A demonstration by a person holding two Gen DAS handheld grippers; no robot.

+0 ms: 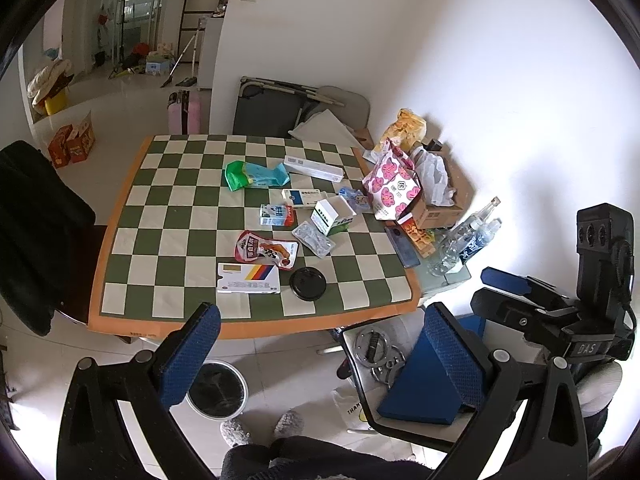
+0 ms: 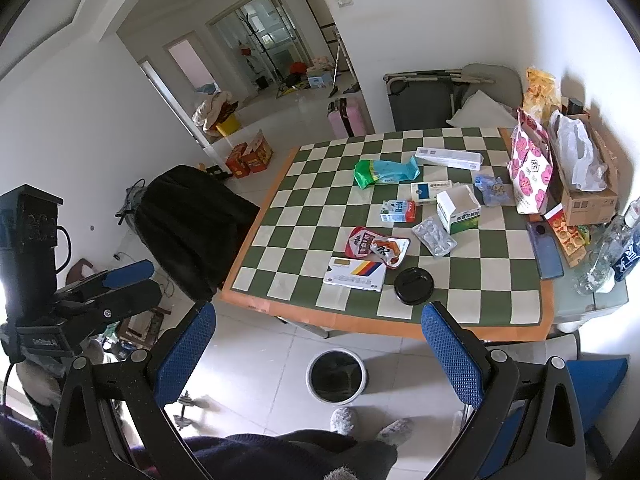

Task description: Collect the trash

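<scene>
Checkered cloth covers the bench (image 1: 120,216), where we note scattered trash: a red snack wrapper (image 1: 266,250), a black lid (image 1: 308,284), a striped box (image 1: 248,278). We hold left gripper (image 1: 320,344) and right gripper (image 2: 318,340) wide, empty, above the floor bin (image 2: 337,376).

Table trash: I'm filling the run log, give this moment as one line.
stage: start | left tongs: open, empty | right tongs: open, empty | wrappers, boxes: on table | bin: on floor
</scene>
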